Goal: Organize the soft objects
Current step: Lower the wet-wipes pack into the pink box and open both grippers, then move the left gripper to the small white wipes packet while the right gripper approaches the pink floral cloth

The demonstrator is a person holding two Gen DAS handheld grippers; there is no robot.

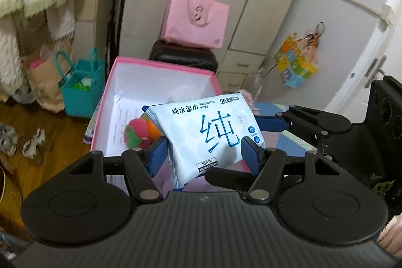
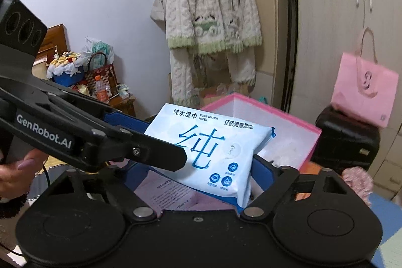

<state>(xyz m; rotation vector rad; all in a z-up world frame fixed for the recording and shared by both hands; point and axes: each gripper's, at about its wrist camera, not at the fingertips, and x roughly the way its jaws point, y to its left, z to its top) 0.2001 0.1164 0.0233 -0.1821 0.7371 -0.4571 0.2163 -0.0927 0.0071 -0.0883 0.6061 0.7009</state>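
One pack of wet wipes (image 1: 211, 135), white and blue, held in the air above the near part of one pink box (image 1: 160, 68), tilted. Left claw (image 1: 203, 155) clamped on the pack: two blue fingers (image 1: 157, 157), one against each long side. Right claw (image 2: 201, 165) also around the same pack; blue finger at its right pressed to the pack's lower corner, the other finger hidden behind the left tool's black linkage, so contact on that side cannot be told. Seen from the left wrist, right claw comes in from the right edge with a blue finger touching the pack's upper right side.

Inside the box: one fuzzy ball (image 1: 137, 132), pink, green and orange, near the front left corner; printed paper sheets (image 1: 120, 117) against the left wall. Box walls white inside, pink rim.

Behind the box: one black case (image 1: 183, 55) with one pink tote bag (image 1: 194, 19) standing on top. On the wooden floor left of the box: one teal bag (image 1: 81, 89), one brown paper bag (image 1: 44, 82) beside it, a pair of sandals (image 1: 32, 145) nearer the camera. One cream and green knit cardigan (image 2: 211, 14) hanging on the wall. One colourful cube ornament (image 1: 296, 62) hanging on the wardrobe door. One hand (image 2: 15, 172) visible at the left edge of the right wrist view, gripping the left tool.
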